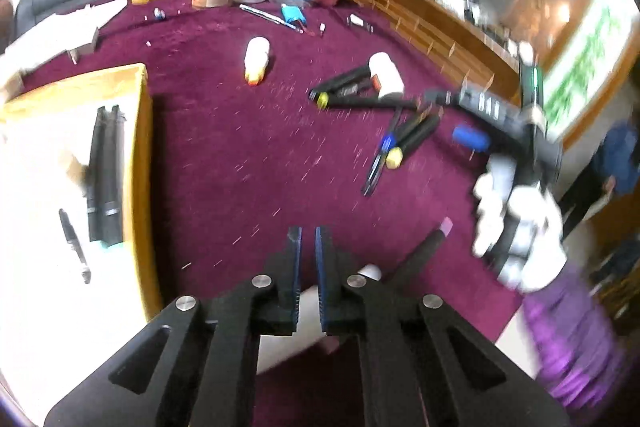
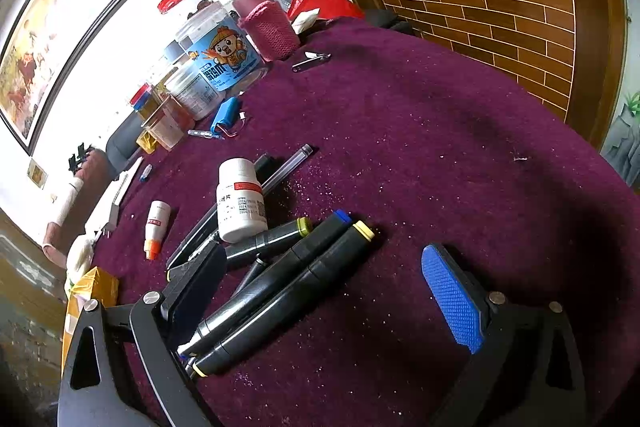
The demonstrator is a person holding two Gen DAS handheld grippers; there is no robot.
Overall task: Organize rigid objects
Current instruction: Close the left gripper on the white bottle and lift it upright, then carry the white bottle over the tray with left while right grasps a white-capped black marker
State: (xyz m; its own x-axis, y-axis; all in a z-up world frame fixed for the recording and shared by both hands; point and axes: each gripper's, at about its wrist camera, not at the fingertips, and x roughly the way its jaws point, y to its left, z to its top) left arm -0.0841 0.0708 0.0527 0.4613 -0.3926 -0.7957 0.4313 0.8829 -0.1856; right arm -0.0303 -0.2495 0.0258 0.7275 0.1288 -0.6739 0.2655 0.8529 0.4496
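Several black markers lie on the purple tablecloth: a yellow-capped one (image 2: pixel 288 303), a blue-capped one (image 2: pixel 280 275) and an olive-capped one (image 2: pixel 268 241). A white pill bottle (image 2: pixel 240 201) stands beside them and shows in the left wrist view (image 1: pixel 386 75). My right gripper (image 2: pixel 336 291) is open, its jaws on either side of the yellow and blue markers, low over the cloth; it shows from the left wrist view (image 1: pixel 472 103). My left gripper (image 1: pixel 308 247) is shut and empty above the cloth. Two black markers (image 1: pixel 105 179) and a pen (image 1: pixel 74 247) lie in the yellow-rimmed box (image 1: pixel 140 167).
A small white bottle with an orange tip (image 1: pixel 257 61) lies on the cloth, and a pink-tipped marker (image 1: pixel 424 247) lies near my left gripper. Jars and tubs (image 2: pixel 216 55), a pink-sleeved flask (image 2: pixel 266 23) and a blue battery pack (image 2: pixel 226 117) crowd the far edge. A wooden counter (image 2: pixel 500 19) stands behind.
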